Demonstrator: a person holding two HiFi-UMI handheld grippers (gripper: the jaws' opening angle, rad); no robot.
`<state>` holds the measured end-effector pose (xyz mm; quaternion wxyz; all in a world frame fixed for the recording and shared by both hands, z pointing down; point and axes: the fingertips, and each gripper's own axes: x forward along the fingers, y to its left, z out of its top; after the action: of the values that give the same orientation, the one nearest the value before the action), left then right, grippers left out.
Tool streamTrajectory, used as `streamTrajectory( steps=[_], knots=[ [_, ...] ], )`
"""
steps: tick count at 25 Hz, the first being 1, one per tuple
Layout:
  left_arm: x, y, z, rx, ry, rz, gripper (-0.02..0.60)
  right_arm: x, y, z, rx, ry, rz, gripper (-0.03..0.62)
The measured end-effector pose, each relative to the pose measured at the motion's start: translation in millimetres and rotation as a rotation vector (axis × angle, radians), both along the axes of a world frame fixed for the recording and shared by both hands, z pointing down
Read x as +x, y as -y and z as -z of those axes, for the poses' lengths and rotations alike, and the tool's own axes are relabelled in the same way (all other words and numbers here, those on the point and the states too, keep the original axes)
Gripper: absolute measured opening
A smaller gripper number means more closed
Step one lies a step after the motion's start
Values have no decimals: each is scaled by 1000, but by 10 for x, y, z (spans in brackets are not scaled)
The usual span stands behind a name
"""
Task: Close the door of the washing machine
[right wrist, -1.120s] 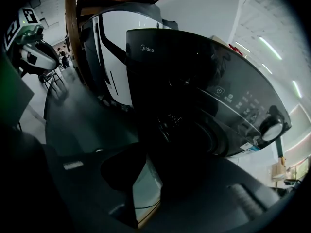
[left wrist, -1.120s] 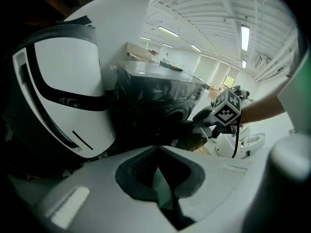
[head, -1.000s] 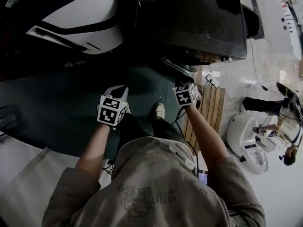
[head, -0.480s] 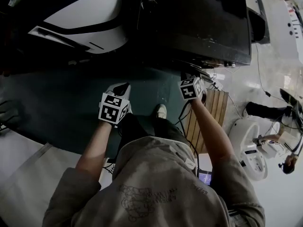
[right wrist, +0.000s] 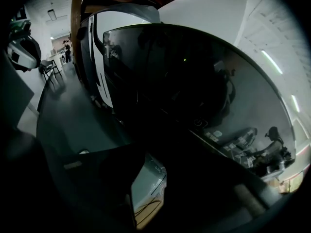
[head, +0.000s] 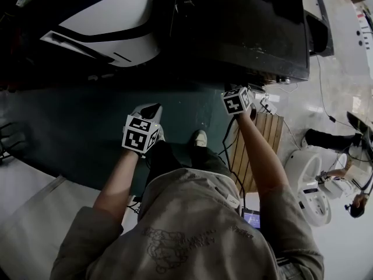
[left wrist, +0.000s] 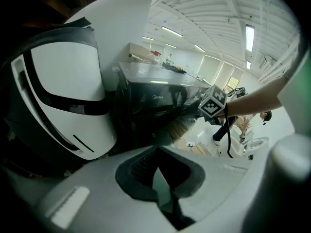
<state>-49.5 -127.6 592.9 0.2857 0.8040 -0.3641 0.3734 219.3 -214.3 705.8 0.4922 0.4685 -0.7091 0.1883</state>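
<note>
Left tongs: the nearer pair, at 7 o'clock from the other in the head view, low over the dark floor mat. The tips meet, only a sliver of floor shows behind them, and nothing is held. They are probably parked here because one hand is enough to push a door.

Right tongs: reached further forward, at 1 o'clock from the left pair, by the machine's lower front edge. The jaws stand partway apart and have just been opening. Only pale floor and a loose cable show through the gap, so nothing is gripped. I take this as letting go, not reaching for a hold.

Wooden slats: on the floor at 5 o'clock from the right tongs, under that forearm and clear of the work.

Door: on the glossy dark front at 12 o'clock from the right tongs. The head view shows no leaf swung out over the mat, so I judge it pushed to or nearly so. It is too dark to tell whether it has latched.

Washing machine: the black box at 12 o'clock in the head view, with its front facing the person.

White-and-black housing: at 11 o'clock, just beside the machine and untouched.

Step in hand: probably the end of the push. A firm press may be needed if the catch has not taken.
</note>
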Motion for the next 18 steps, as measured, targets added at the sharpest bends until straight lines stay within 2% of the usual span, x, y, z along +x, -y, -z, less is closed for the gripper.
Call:
streamTrajectory(
  steps=[3, 5, 7, 13, 18],
  knots=[
    [14, -26, 147, 23, -9, -2, 0, 40, -53, 48, -19, 30, -63, 132],
    [7, -60, 239, 38, -12, -5, 0, 25, -142, 107, -52, 98, -124, 143],
    [3, -94, 322, 52, -16, -12, 0, -21, -209, 232, -46, 160, -163, 135],
    [16, -116, 658, 114, -31, -52, 0, -144, -408, 872, 59, 267, -229, 89],
    [29, 43, 1104, 229, -55, -76, 0, -292, -486, 1542, 161, 332, -249, 35]
  ],
)
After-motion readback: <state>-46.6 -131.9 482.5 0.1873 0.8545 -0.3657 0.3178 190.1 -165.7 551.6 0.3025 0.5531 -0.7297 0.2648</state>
